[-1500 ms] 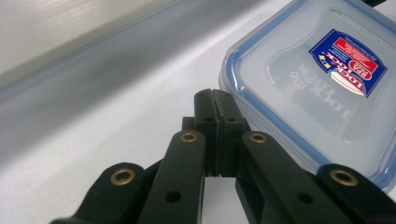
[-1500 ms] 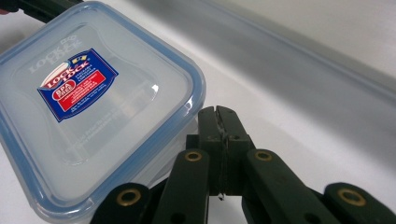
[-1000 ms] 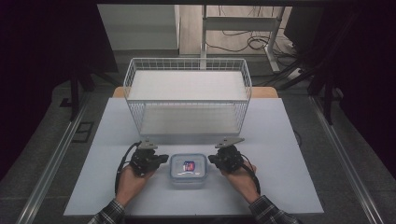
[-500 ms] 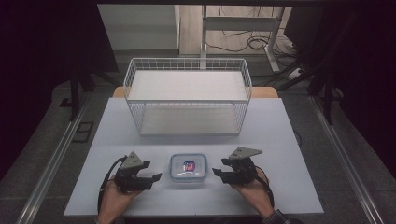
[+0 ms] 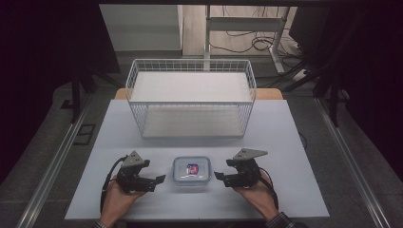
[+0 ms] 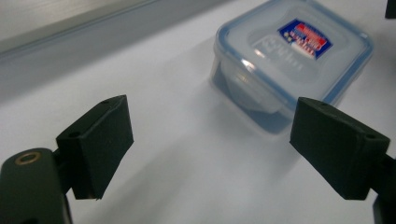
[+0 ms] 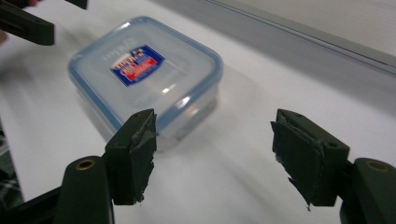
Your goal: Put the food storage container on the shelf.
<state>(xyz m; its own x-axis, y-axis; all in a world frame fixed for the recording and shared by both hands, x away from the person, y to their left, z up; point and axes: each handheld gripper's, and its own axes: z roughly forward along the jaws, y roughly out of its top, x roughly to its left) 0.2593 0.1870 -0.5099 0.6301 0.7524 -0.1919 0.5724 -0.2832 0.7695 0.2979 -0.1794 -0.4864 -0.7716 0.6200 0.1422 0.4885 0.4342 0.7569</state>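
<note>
A clear square food container (image 5: 191, 171) with a blue-rimmed lid and a red and blue label sits on the white table near its front edge. My left gripper (image 5: 159, 179) lies to its left and my right gripper (image 5: 219, 176) to its right, both pointing inward at it with a small gap. Both sets of jaws have just been opening and nothing is between them. The left gripper view has the container (image 6: 289, 51) ahead of the open left gripper (image 6: 217, 144). In the right gripper view the container (image 7: 144, 70) lies beyond the open right gripper (image 7: 224, 154).
A white wire basket (image 5: 190, 118) stands on the table (image 5: 285, 133) behind the container. A pale board lies across the basket's top. The table's front edge runs just below the hands. Dark floor, rails and cables surround the table.
Both grippers were against the container's sides a second ago. They have since drawn outward, away from it, and their jaws have opened. The container has stayed put.
</note>
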